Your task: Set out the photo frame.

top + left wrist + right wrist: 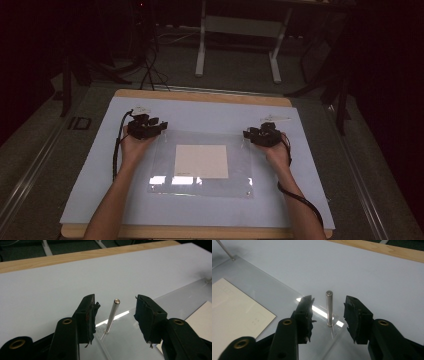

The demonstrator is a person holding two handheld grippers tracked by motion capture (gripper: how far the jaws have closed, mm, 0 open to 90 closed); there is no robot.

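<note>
The left gripper [115, 315] stands wide, jaws either side of the upright left pin [112, 315] at the clear plate's [165, 175] far left corner, apart from it, likely to grip there. A cream sheet [201, 161] lies mid-plate. The right gripper [328, 315] is likewise spread around the right pin [329, 308] at the far right corner

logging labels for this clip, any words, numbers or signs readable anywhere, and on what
"ID": pale letters on the floor left of the table.
Cream sheet under the clear plate: faint small marks, seen in the right gripper view too, too blurred to read.
Nothing readable on the pins or either tool.
</note>
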